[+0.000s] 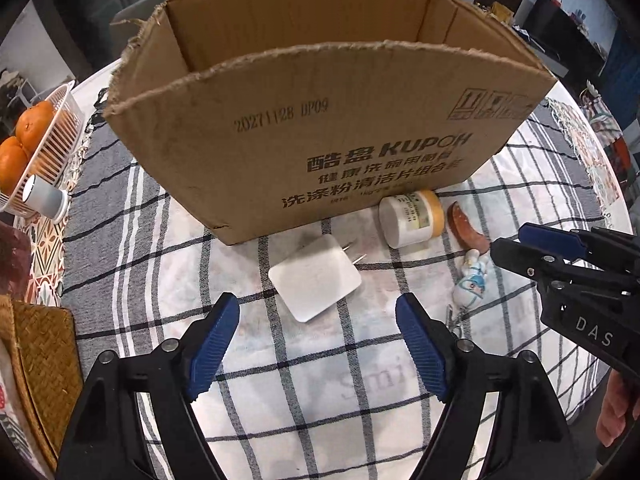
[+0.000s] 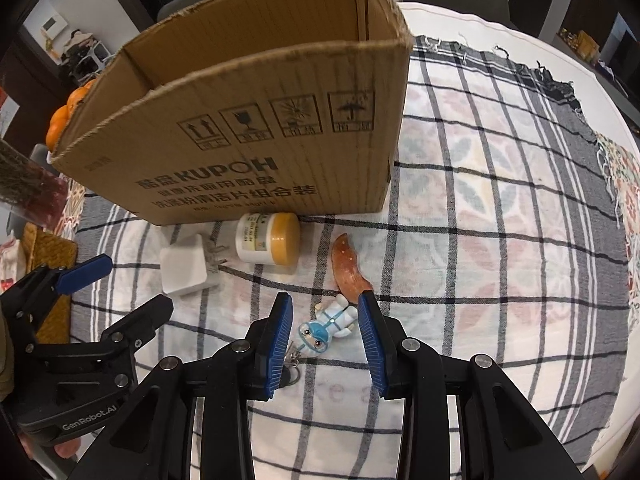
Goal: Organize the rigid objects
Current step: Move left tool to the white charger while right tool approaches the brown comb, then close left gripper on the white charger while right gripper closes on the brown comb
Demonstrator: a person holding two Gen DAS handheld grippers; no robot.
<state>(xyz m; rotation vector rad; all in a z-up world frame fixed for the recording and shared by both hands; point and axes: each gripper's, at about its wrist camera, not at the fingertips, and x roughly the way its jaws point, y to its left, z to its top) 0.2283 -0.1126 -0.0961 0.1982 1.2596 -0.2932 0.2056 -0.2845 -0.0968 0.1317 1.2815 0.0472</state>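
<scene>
Both hands were over the checked cloth on the desk (image 2: 500, 200), and each had picked its own target. The right gripper (image 2: 326, 340) pointed steeply down with its fingers (image 2: 280, 340) set narrowly apart, and the little blue-and-white figurine keychain (image 2: 326, 326) lay right between them, not yet pinched (cloth showed on either side of it). Its long axis ran diagonally, head toward the camera, feet up toward the reddish-brown curved piece (image 2: 350, 268), which lay just beyond the right-hand pad, nearly touching the figure's feet. That was the tight spot: a closing pad could catch that piece instead.

The left gripper (image 1: 316, 344) was spread wide, nothing in its fingers (image 1: 214, 344), and the white plug adapter (image 1: 314, 280) lay just ahead of the tips, flat on the cloth, prongs aimed up and to the right toward the cardboard box (image 1: 320, 140). The left hand was plainly the nearer one for it, and the spread looked wide enough to straddle the flat body.

The jar with the yellow lid (image 1: 412, 218) lay on its side against the foot of the box, between the adapter and the curved piece. The box stood open-topped just behind everything (a tall front wall to clear, I'd judge). There was plenty of bare cloth to the right; on the left, the white basket of oranges (image 1: 60, 128) sat well apart.
</scene>
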